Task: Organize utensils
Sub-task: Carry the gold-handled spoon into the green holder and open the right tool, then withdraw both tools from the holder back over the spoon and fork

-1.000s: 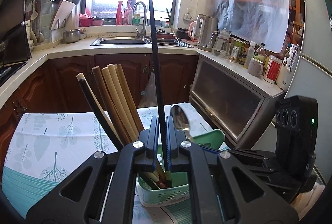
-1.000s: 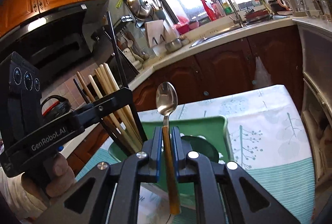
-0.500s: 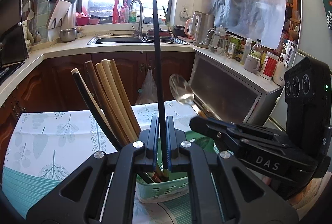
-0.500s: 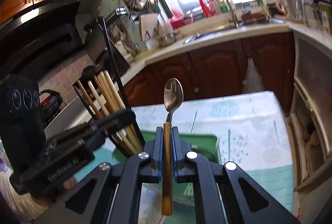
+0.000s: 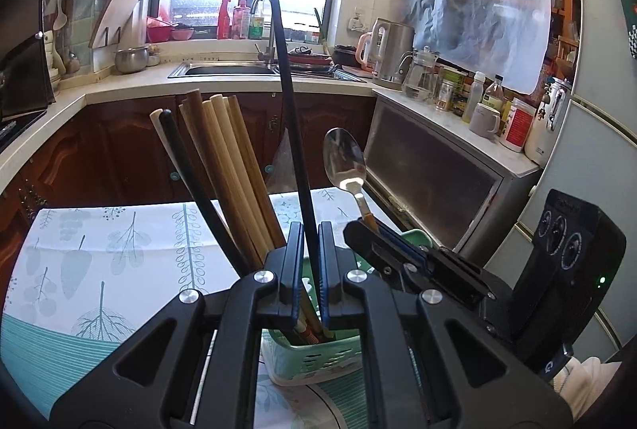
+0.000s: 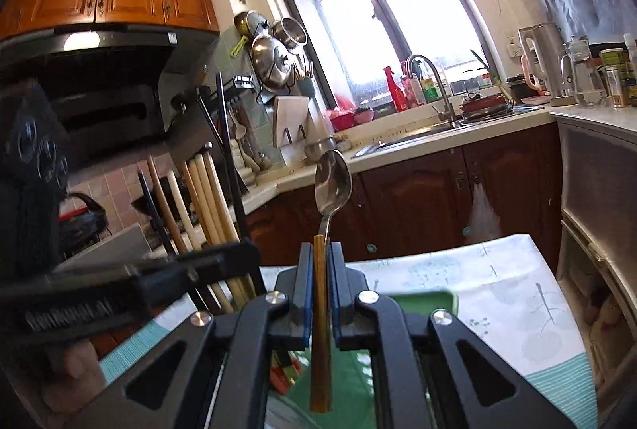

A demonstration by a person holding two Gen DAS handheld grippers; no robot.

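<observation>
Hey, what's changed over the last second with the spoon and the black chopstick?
The right claw carried the spoon up and then back down beside the left claw, now pointing more level. Nothing was picked up or released. The left claw stays shut on the black chopstick over the green basket, and the wooden chopsticks still stand in it.

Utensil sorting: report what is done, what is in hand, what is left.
Done: a bundle of wooden chopsticks already stands in the green holder.
In hand: the left gripper is shut on a black chopstick, its lower end inside the holder; the right gripper is shut on a spoon, bowl up, above the green tray.
Left: release the chopstick, place the spoon.
</observation>
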